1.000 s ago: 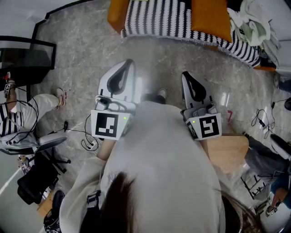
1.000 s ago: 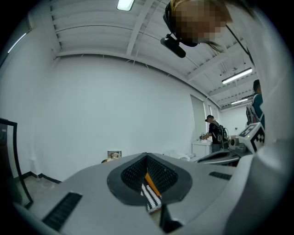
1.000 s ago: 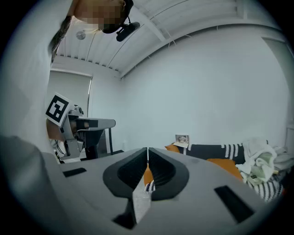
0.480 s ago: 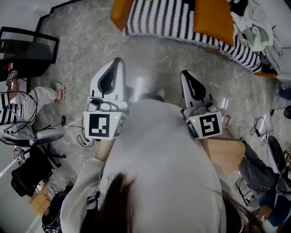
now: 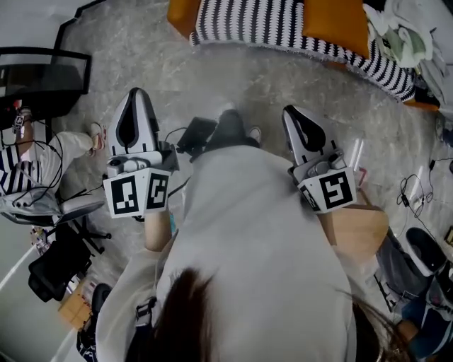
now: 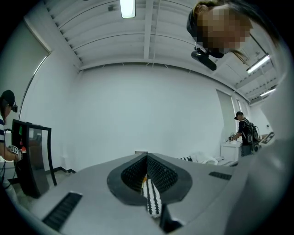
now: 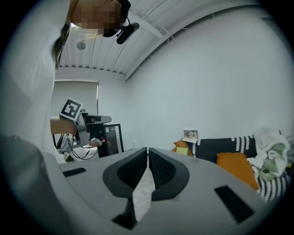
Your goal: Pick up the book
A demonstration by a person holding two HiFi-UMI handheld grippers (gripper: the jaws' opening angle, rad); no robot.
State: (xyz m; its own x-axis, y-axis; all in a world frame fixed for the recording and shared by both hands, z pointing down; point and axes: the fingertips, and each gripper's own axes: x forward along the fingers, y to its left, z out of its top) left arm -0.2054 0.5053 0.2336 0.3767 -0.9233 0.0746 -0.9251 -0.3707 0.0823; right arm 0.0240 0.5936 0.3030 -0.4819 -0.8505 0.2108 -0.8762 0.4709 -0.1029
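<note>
We hold both grippers out over the grey floor (image 5: pixel 297 81), pointing twd the striped throw (image 5: pixel 283 25) on the orange sofa (image 5: pixel 185 14). Left gripper (image 5: pixel 137 95) is clenched, jaws meeting at the tips w/ nothing gripped; it sits short of the throw's left end. Right gripper (image 5: pixel 291 113) is clenched too & empty, short of the throw's middle. A dark flat thing (image 5: pixel 197 134) w/ a cable lies btwn the grippers, well short of the throw. We can't tell where the book is
</note>
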